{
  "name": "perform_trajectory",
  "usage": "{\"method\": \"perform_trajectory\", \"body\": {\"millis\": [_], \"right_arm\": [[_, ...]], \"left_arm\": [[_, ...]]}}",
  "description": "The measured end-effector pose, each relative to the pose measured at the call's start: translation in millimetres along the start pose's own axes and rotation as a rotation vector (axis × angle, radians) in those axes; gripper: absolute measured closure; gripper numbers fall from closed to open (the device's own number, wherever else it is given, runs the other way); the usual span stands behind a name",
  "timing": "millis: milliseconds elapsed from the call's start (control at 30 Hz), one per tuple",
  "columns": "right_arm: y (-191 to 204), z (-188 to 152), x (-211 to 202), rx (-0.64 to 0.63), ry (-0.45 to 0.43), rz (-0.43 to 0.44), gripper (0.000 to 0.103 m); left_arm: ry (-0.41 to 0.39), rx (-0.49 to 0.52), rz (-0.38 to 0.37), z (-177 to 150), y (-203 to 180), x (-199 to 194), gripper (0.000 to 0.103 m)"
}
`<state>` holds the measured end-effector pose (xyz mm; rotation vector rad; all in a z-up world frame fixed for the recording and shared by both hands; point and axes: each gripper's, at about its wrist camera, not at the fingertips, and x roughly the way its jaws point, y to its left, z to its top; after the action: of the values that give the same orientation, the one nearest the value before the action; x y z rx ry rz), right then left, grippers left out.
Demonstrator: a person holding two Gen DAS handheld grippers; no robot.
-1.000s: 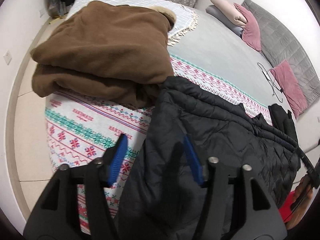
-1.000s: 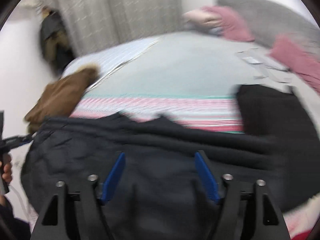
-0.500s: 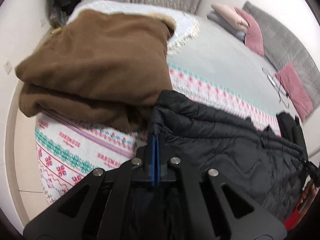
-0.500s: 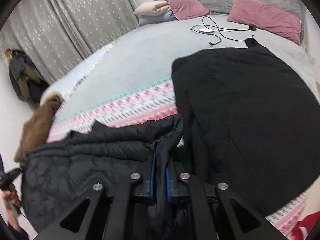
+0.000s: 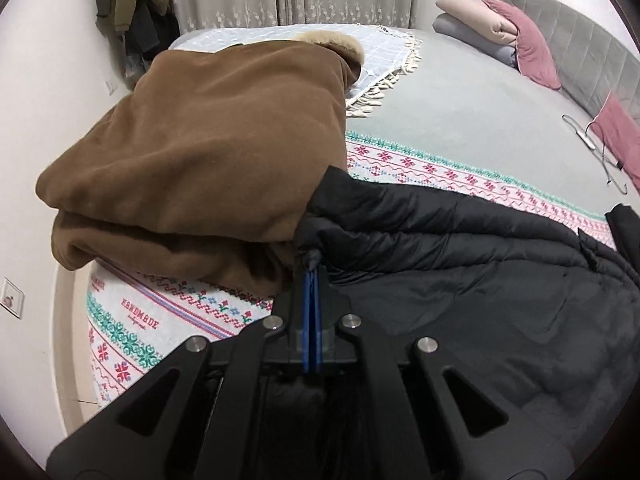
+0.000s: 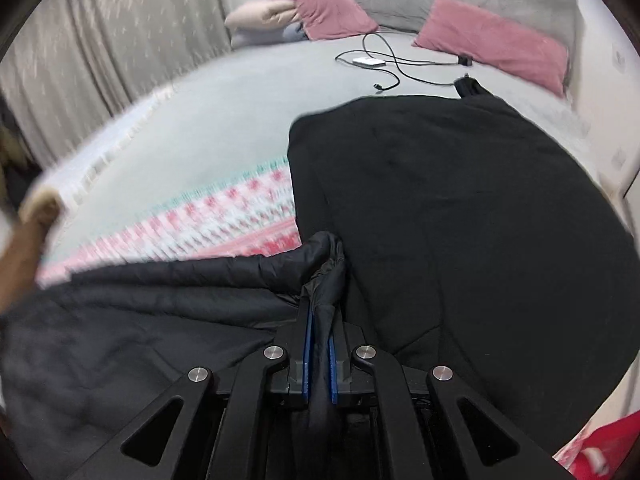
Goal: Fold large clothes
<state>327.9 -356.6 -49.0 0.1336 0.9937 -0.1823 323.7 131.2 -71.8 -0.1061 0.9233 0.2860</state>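
Between the blue pads of the left gripper (image 5: pixel 312 276) sits a pinch of the black puffer jacket (image 5: pixel 460 272), jaws nearly together w/ only thin fabric in the gap. The right gripper (image 6: pixel 319 312) is likewise clamped on a thicker bunch of the same jacket, pads kept a bit apart by the gathered cloth. So both tongs are narrow & holding.

The jacket lies across the near end of the bed (image 5: pixel 460 120), on the patterned blanket (image 5: pixel 132 320). Its long axis runs side to side betw. the two grips: it stretches rightward from the left gripper and leftward from the right one, so each hand has one end of the near edge. The far edge lies ahead of both tongs, toward the pillows (image 5: pixel 516 36).

Just left of the left grip, touching the jacket's corner, is a folded brown coat (image 5: pixel 200 160). Right of the right grip, a flat black garment (image 6: pixel 460 208) lies against the jacket.

My read: the next fold likely carries the held edge forward over the body, both hands moving together; neither is clearly nearer. Risk: dragging the neighbours along.
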Motion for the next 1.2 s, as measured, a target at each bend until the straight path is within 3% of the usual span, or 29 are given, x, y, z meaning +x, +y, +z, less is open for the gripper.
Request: {"method": "perform_trajectory", "body": {"millis": [133,300,333,367,433,500,567,633,933,1133,1200], "right_arm": [[14.5,-5.9,10.4,-0.062,-0.014,-0.114,0.095],[15.5,-9.1,-5.3,-0.065,-0.002,-0.103,0.085],[15.9,-8.9,-15.6,-0.058,-0.015,-0.088,0.076],[16.3,-8.1,-26.1,-0.057,-0.029,-0.072,0.061],[19.3,-11.5,-53.4,-0.058,-0.068,-0.046,0.04],[22.9,-19.7,-79.8,-0.045,-0.101,0.013,0.034],[29.6,-29.9,-99.0,-0.037,-0.099,0.119,0.026],[43.0,-40.6,-110.0,-0.06,-0.076,0.207,0.022],[85.3,-124.3,-121.7,-0.152,0.111,0.375,0.02],[100.0,-159.6,-110.6,-0.233,0.141,0.273,0.019],[103.5,-162.3,-109.3,-0.238,0.129,0.269,0.013]], "left_arm": [[0.005,0.006,-0.003,0.2,-0.6,3.1,0.099],[0.023,-0.017,-0.029,3.7,4.9,-8.1,0.085],[0.015,-0.028,-0.037,4.0,6.6,-15.9,0.073],[0.003,-0.042,-0.041,3.6,7.9,-26.1,0.058],[-0.042,-0.052,-0.033,0.3,6.0,-46.7,0.045],[-0.091,-0.009,-0.021,-9.2,-3.5,-72.0,0.041],[-0.114,0.055,-0.023,-23.0,-15.9,-92.7,0.026],[-0.127,0.092,-0.026,-38.0,-23.3,-105.9,0.024],[-0.087,0.164,-0.074,-96.9,-45.3,-126.7,0.024],[-0.039,0.176,-0.062,-120.1,-49.7,-110.5,0.024],[-0.024,0.172,-0.063,-125.3,-48.9,-101.1,0.024]]}}
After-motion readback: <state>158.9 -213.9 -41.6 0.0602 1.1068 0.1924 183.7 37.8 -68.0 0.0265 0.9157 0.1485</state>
